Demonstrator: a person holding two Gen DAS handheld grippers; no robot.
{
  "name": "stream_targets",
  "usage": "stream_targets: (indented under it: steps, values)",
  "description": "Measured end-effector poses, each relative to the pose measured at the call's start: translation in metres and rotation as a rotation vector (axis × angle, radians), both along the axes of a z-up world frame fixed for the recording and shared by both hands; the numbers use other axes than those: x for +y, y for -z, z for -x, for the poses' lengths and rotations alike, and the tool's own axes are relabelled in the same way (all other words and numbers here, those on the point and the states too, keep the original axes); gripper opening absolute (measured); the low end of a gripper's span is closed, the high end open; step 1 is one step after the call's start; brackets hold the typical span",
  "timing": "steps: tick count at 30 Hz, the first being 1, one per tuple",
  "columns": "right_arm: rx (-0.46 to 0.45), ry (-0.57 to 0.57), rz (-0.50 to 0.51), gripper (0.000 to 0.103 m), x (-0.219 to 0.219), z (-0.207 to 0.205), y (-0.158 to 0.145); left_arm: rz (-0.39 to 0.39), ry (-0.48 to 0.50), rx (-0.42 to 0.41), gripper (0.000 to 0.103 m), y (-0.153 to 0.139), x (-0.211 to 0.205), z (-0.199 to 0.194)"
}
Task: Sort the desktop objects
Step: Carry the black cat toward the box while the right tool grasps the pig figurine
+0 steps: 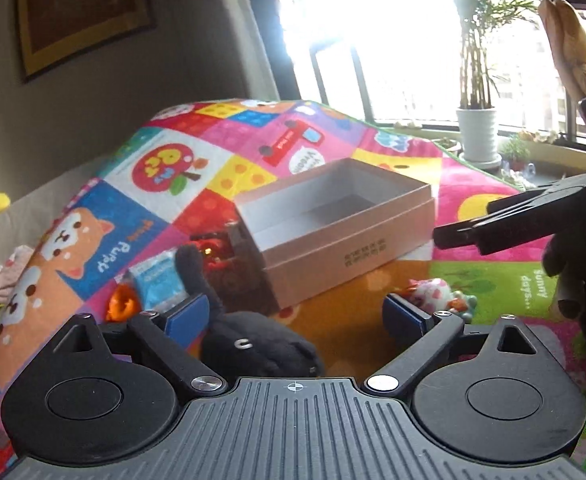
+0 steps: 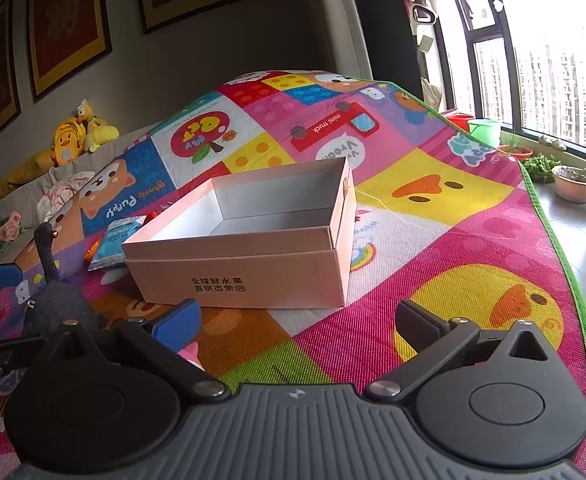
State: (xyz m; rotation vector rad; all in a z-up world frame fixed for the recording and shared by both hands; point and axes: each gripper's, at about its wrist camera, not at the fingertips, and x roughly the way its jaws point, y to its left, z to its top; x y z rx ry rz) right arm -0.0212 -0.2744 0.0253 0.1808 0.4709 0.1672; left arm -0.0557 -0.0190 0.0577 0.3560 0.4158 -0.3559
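Note:
My left gripper (image 1: 295,312) stands open over the colourful play mat (image 1: 373,320). A black plush toy (image 1: 253,344) lies on the mat between its jaws, close to the left blue pad (image 1: 185,314); neither pad presses on it. Just beyond it sits an open pinkish cardboard box (image 1: 333,232), with nothing showing inside. My right gripper (image 2: 299,322) is open and holds nothing, in front of the box (image 2: 245,256). Its black fingers (image 1: 473,232) reach in from the right in the left wrist view. The black plush toy (image 2: 57,300) shows at the left in the right wrist view.
Left of the box lie a blue packet (image 1: 157,280), an orange item (image 1: 121,306) and a red item (image 1: 213,252). A small patterned toy (image 1: 441,296) lies near my left gripper's right pad. A pink item (image 2: 191,354) peeks out by my right gripper. Potted plants (image 1: 477,132) line the window.

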Motion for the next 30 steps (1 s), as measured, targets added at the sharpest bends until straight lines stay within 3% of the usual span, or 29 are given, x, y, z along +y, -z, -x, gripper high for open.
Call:
stream_targets:
  steps: [5,8,13,24,30]
  values:
    - [0.004,0.0,0.006,0.103,0.001,-0.001,0.001,0.064,-0.092,0.113,0.1,0.013,0.033,-0.033]
    - [0.013,0.002,0.011,0.103,0.002,-0.001,0.001,0.172,-0.03,0.189,0.101,0.024,0.043,-0.046]
    - [0.028,0.003,0.016,0.103,0.003,-0.003,0.002,0.228,0.013,0.218,0.101,0.039,0.042,-0.052]
    - [0.014,-0.011,0.044,0.103,0.007,-0.001,-0.001,0.246,0.09,0.26,0.101,0.038,0.024,0.003]
    - [0.076,-0.279,0.089,0.101,0.04,0.01,-0.006,0.14,0.069,0.241,0.101,0.043,0.017,0.013]
